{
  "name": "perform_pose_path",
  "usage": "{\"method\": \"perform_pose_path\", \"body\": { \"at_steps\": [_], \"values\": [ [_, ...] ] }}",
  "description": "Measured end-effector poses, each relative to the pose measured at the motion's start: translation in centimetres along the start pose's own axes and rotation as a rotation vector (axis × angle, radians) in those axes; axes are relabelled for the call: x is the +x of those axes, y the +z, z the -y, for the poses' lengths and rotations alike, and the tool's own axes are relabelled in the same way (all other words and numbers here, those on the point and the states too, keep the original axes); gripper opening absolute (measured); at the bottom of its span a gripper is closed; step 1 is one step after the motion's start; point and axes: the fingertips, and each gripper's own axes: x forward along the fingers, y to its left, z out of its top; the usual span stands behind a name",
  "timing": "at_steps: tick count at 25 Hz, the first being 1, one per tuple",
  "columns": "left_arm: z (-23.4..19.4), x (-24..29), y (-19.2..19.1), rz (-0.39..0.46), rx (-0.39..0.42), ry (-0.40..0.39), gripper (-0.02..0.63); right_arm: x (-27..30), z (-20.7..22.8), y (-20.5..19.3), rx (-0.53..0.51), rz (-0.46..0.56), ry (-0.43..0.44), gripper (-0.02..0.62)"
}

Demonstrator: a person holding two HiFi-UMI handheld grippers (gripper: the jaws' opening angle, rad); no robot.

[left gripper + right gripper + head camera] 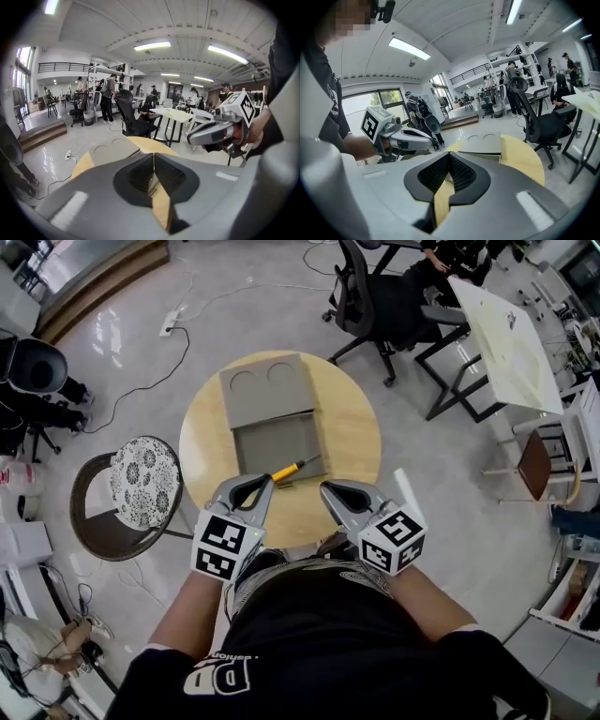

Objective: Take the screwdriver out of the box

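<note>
Hovering over the near edge of the round wooden bench, the left claw and right claw are both closed on nothing. Just beyond lies the yellow-handled screwdriver, at the near rim of the flat grey open box. It runs slantwise, handle toward the left claw, dark shaft toward the box's right side, so the left claw seems the nearer one to the handle.

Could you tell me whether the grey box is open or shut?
Open: the box has its lid flipped back flat, inside exposed.
</note>
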Motion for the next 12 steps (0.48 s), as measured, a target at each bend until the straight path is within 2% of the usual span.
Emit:
{"method": "perform_pose_path", "body": {
  "at_steps": [6, 9, 12],
  "values": [
    [-1.0, 3.8, -2.7, -0.153, 0.058, 0.0, 0.064, 0.2, 1.5, -0.9, 0.027, -0.018, 0.014, 0.0],
    [-1.0, 6.1, -4.2, -0.227, 0.076, -0.033, 0.115, 0.2, 2.6, -1.5, 0.052, -0.025, 0.005, 0.0],
    [-0.8, 8.6, -5.8, -0.289, 0.09, -0.068, 0.13, 0.2, 3.5, -2.2, 0.071, -0.035, -0.006, 0.0]
  ]
}}
